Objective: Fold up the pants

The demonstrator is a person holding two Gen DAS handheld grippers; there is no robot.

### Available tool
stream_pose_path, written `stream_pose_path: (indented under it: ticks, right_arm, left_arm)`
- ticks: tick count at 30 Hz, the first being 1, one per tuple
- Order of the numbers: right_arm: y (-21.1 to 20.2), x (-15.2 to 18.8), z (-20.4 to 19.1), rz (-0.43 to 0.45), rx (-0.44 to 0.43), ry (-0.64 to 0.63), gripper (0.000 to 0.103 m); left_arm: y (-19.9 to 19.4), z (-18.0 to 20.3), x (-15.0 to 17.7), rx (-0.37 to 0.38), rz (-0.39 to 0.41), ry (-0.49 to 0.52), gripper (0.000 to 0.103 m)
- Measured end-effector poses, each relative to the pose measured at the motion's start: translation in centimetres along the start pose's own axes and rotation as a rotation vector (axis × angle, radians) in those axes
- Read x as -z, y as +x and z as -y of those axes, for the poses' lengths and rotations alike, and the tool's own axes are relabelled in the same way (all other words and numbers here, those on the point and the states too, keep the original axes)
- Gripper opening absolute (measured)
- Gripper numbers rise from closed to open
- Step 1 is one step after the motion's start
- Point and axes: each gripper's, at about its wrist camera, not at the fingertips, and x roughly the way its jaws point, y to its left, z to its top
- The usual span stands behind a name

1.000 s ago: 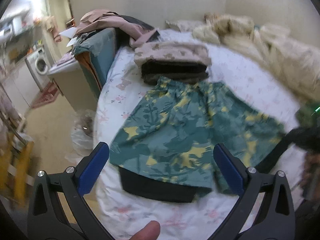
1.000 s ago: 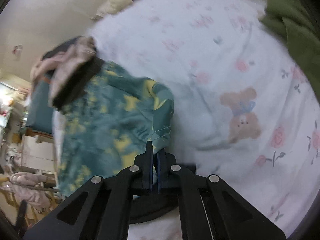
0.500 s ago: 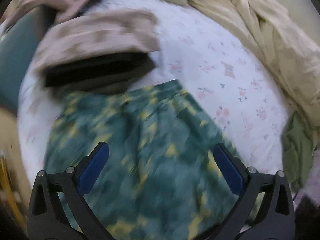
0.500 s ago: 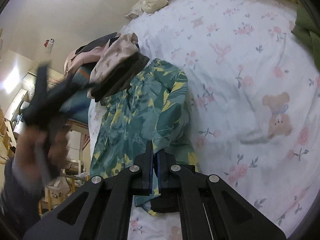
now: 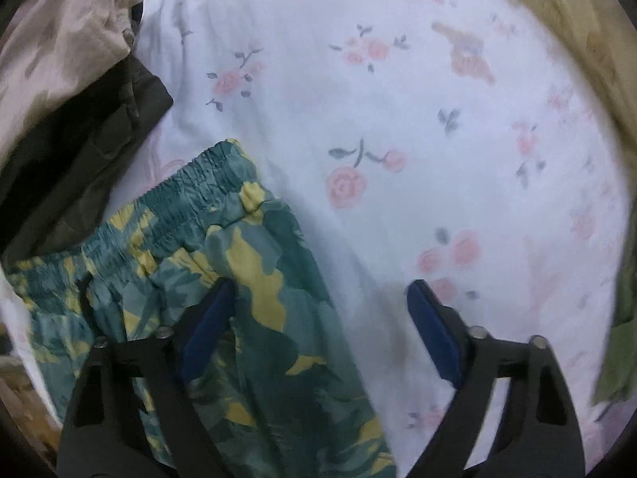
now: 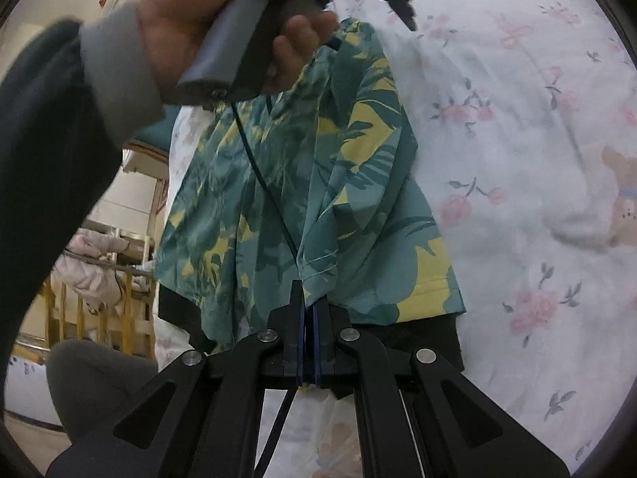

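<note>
The green and yellow patterned shorts (image 5: 254, 279) lie on the white flowered bed sheet (image 5: 398, 119). My left gripper (image 5: 318, 298) is open low over the waistband corner (image 5: 223, 159), its left finger (image 5: 207, 318) on the cloth and its right finger over bare sheet. My right gripper (image 6: 308, 310) is shut on the hem of one leg of the shorts (image 6: 318, 199) and holds it lifted. In the right wrist view a hand holds the left gripper's handle (image 6: 239, 51) above the waistband.
A folded stack, a beige patterned garment (image 5: 63, 40) on a dark one (image 5: 79, 139), lies just beyond the waistband. A black garment (image 6: 418, 338) lies under the shorts' hem. An olive cloth (image 5: 621, 338) lies at the right. A wooden crib (image 6: 99, 310) stands beside the bed.
My left gripper has moved forward and down from above the whole shorts to the waistband corner. My right gripper has kept hold of the hem and drawn the leg over toward the left.
</note>
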Motion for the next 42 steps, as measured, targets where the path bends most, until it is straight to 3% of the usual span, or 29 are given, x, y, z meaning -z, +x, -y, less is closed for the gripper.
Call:
stream_pose_path:
  ticks: [1, 3, 4, 5, 6, 9, 12, 14, 18, 24, 30, 36, 37, 39, 40, 41, 42]
  right_arm:
    - [0.1, 0.1, -0.2, -0.009, 0.002, -0.007, 0.002]
    - [0.1, 0.2, -0.7, -0.012, -0.001, -0.019, 0.002]
    - [0.1, 0.2, -1.0, -0.013, 0.003, -0.031, 0.002]
    - [0.1, 0.2, -1.3, -0.014, 0.002, -0.043, 0.002]
    - [0.2, 0.1, -1.4, -0.013, 0.004, -0.053, 0.002]
    - [0.4, 0.2, -2.3, -0.017, 0.005, -0.088, 0.002]
    - [0.3, 0.5, -4.2, 0.002, 0.02, -0.18, 0.002]
    - [0.1, 0.8, -5.8, 0.02, -0.018, -0.248, 0.002]
    - [-0.7, 0.8, -9.5, 0.05, -0.102, -0.339, 0.002]
    - [1.7, -0.2, -18.2, 0.019, -0.177, -0.435, 0.002]
    - [8.8, -0.7, -24.4, -0.07, -0.172, -0.476, 0.002]
    - [14.8, -1.4, -24.9, -0.141, -0.166, -0.408, 0.002]
    - [15.5, -1.4, -24.8, -0.15, -0.157, -0.397, 0.002]
    - [16.5, -1.2, -24.5, -0.17, -0.14, -0.393, 0.002]
    - [16.9, -1.3, -24.3, -0.179, -0.136, -0.391, 0.002]
    - [17.1, -1.4, -24.4, -0.181, -0.128, -0.389, 0.003]
    - [17.4, -1.5, -24.2, -0.182, -0.124, -0.387, 0.003]
  left_arm:
    - [0.3, 0.3, -0.1, -0.026, -0.006, 0.016, 0.057]
    - [0.5, 0.4, -0.2, -0.047, -0.007, 0.047, 0.041]
    - [0.5, 0.3, -0.3, -0.061, -0.001, 0.065, 0.019]
    - [0.6, 0.3, -0.7, -0.084, 0.0, 0.076, 0.004]
    - [0.3, -0.1, -0.7, -0.091, -0.004, 0.081, 0.004]
    - [-3.0, -1.7, -0.1, 0.008, 0.06, 0.039, 0.002]
    - [-7.5, -4.0, 1.2, 0.041, 0.12, 0.058, 0.002]
    - [-9.3, -5.6, 1.7, 0.04, 0.146, 0.065, 0.002]
    - [-12.5, -11.6, 3.5, 0.065, 0.202, 0.048, 0.002]
    - [-13.2, -20.6, 5.5, 0.017, 0.259, -0.013, 0.002]
    - [-9.5, -27.0, 6.8, -0.113, 0.226, 0.013, 0.002]
    - [-4.5, -30.1, 7.5, -0.144, 0.157, -0.018, 0.006]
    - [-3.9, -30.5, 7.8, -0.147, 0.154, -0.026, 0.01]
    - [-3.6, -31.3, 8.3, -0.147, 0.146, -0.058, 0.038]
    - [-4.0, -31.9, 8.9, -0.139, 0.159, -0.08, 0.06]
    - [-5.0, -32.6, 9.7, -0.106, 0.189, -0.093, 0.069]
    - [-6.0, -33.2, 10.7, -0.066, 0.217, -0.105, 0.071]
